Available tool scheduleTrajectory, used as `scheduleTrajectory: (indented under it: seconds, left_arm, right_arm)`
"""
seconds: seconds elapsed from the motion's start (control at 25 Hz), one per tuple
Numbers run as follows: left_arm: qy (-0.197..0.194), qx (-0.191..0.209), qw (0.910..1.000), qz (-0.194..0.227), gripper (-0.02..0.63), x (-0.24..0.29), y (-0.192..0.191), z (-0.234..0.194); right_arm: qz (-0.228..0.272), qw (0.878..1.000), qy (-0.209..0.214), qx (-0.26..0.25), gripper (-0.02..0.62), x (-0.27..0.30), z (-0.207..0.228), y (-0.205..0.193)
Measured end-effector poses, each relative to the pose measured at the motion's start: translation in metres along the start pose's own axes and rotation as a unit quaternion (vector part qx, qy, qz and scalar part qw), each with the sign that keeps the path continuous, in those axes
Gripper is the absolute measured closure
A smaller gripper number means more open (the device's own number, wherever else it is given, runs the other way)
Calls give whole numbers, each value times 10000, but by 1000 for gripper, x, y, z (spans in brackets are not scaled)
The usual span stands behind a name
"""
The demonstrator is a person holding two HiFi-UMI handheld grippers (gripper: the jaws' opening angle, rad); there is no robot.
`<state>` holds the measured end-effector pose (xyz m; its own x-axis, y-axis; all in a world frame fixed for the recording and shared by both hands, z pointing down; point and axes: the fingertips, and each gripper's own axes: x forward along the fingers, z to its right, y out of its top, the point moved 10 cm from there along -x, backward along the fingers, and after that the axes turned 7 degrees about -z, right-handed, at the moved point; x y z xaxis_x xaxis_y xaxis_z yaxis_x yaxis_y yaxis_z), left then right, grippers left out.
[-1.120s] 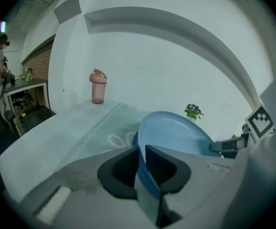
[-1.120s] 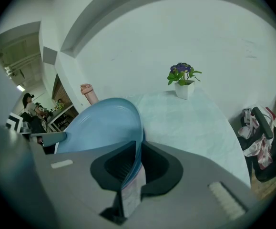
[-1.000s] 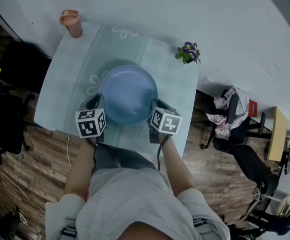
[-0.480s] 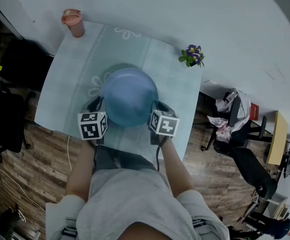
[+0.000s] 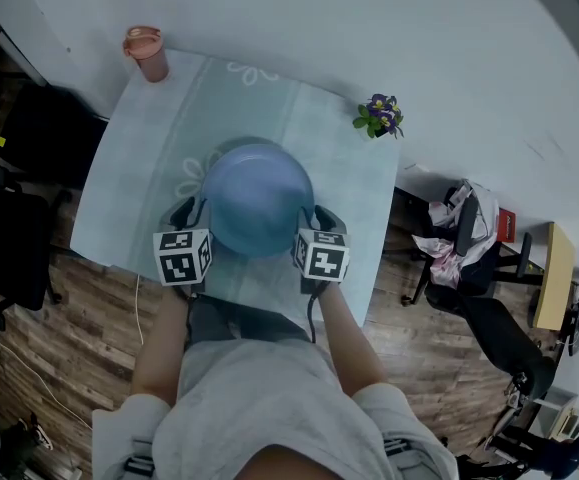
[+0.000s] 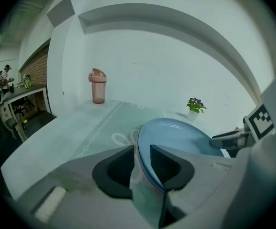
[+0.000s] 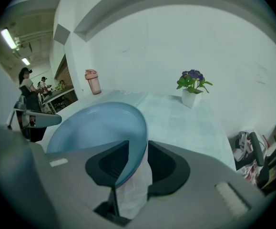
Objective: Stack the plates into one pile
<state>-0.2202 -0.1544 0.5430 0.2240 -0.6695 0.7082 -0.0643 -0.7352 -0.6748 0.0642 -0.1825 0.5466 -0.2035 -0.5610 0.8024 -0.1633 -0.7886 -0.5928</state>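
Observation:
A blue plate [image 5: 257, 196] lies in the middle of the pale tablecloth [image 5: 149, 138]; a pinkish rim shows just under its edge in both gripper views. My left gripper [image 5: 201, 214] is at its left rim, my right gripper [image 5: 309, 218] at its right rim. In the left gripper view the plate [image 6: 180, 135] has its rim between the jaws of the left gripper [image 6: 141, 151], with a gap beside it. The right gripper [image 7: 137, 154] likewise straddles the plate [image 7: 95, 125] loosely. Both pairs of jaws have just been opening and now stand open.
A pink cup [image 5: 146, 48] stands at the table's far left corner and a small flower pot [image 5: 377, 114] at the far right corner. Dark chairs [image 5: 9, 238] stand on the wooden floor to the left, another chair with clothes [image 5: 464, 238] to the right.
Both grippers' jaws have widened around the plate's rim, and the right gripper has rolled a little. The plate lies where it was.

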Motion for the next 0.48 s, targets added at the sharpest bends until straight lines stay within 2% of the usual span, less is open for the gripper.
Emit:
scheduleTrajectory:
  seconds: [0.12, 0.16, 0.24, 0.28, 0.32, 0.48]
  left_arm:
    - [1, -6, 9996, 268, 489, -12, 7, 1]
    - [10, 28, 9993, 378, 503, -17, 11, 2]
    - [62, 165, 9980, 611, 555, -29, 18, 4]
    - [92, 249, 9969, 746, 592, -35, 22, 5]
    - [108, 331, 9954, 898, 600, -42, 26, 7]
    - [62, 643, 9855, 1570, 600, -73, 43, 16]
  right_arm:
    - [373, 9992, -24, -133, 471, -12, -4, 9]
    - [546, 9984, 7, -149, 497, -17, -6, 12]
    - [921, 9955, 96, -186, 592, -31, -12, 19]
    - [1091, 9936, 170, -218, 592, -38, -15, 22]
    - [1244, 9916, 256, -254, 592, -45, -18, 25]
    - [1751, 9827, 491, -363, 592, -75, -27, 37]
